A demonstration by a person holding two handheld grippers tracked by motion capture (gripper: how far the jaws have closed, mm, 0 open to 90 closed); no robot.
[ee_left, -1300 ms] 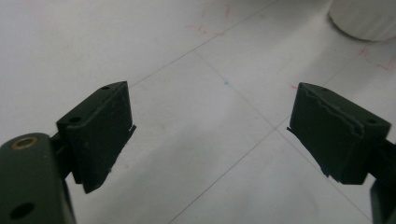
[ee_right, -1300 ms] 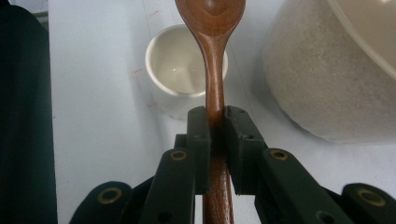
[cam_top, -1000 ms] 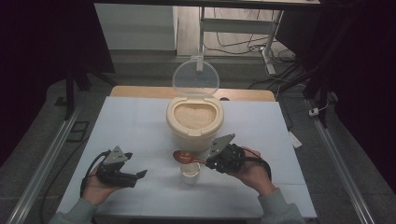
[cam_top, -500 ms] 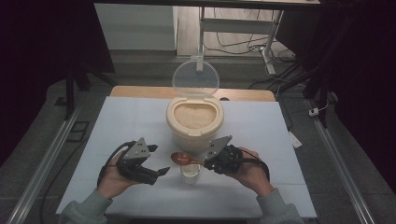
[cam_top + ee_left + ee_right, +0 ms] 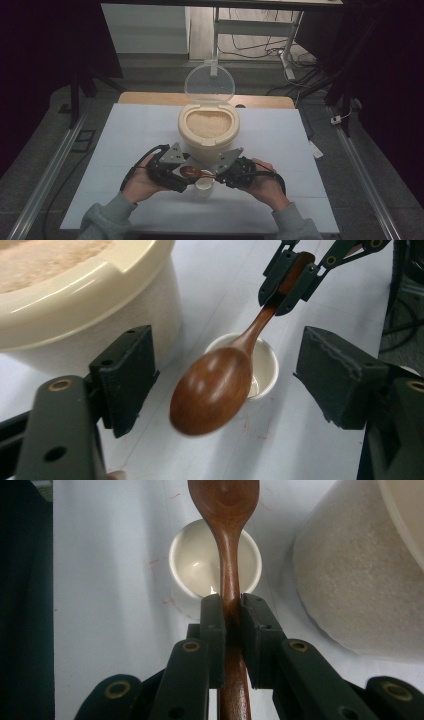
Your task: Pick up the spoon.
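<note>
From above, a white table (image 5: 125, 135) carries a cream container (image 5: 208, 131) of rice with its clear lid (image 5: 209, 84) standing open behind it. Just in front of the container sits a small white cup (image 5: 203, 186). The right gripper (image 5: 221, 175) holds a wooden spoon (image 5: 192, 172) by the handle, with the spoon's bowl hanging over the near left edge of the cup. The left gripper (image 5: 184, 176) is right beside the spoon's bowl, on its left.

In the left gripper view, its two jaws stand wide on either side of the spoon (image 5: 216, 385); they have just been closing a little, and the spoon's bowl hangs between them without either pad touching it. The cup (image 5: 260, 367) lies below and behind the spoon, and the container (image 5: 85, 295) rises at the upper left. The right gripper (image 5: 292, 282) clamps the handle at the top.

In the right gripper view, the jaws are narrow, pressed on the spoon (image 5: 227, 540) handle from both sides. The cup (image 5: 192, 565) sits beneath the handle, with the container (image 5: 360, 580) to its right
</note>
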